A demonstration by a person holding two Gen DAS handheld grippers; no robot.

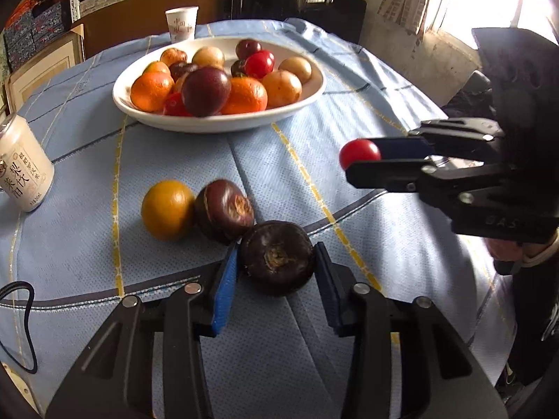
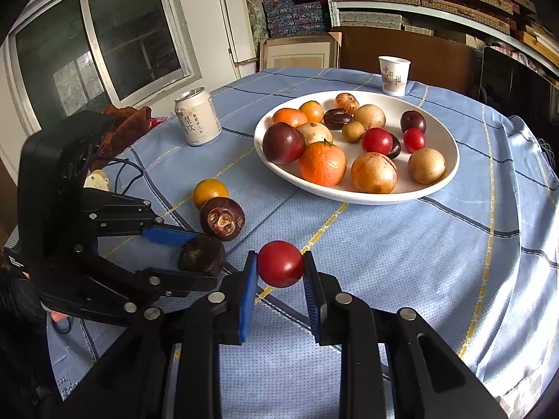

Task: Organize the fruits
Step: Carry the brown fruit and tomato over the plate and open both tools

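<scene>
The left gripper (image 1: 277, 262) has its blue-padded jaws set around a dark brown, round water-chestnut-like fruit (image 1: 277, 256) lying on the light blue checked tablecloth (image 1: 349, 111); the pads sit at the fruit's two sides, and whether they press on it cannot be told. Just beyond the left pad lies a second dark purple-brown fruit (image 1: 223, 211), touching the first, and beside that a small yellow-orange citrus fruit (image 1: 167, 209).

The right gripper (image 2: 279, 265) is clamped on a small, glossy red cherry tomato (image 2: 279, 263), held clear of the cloth, to the right of the left gripper.

Ahead of both claws stands a wide white ceramic plate (image 2: 440, 139) heaped with oranges, tomatoes, dark plums and tan round fruits. A white drink can (image 2: 197, 117) stands far to the left of the left claw, and a white paper cup (image 2: 394, 75) beyond the plate.
</scene>
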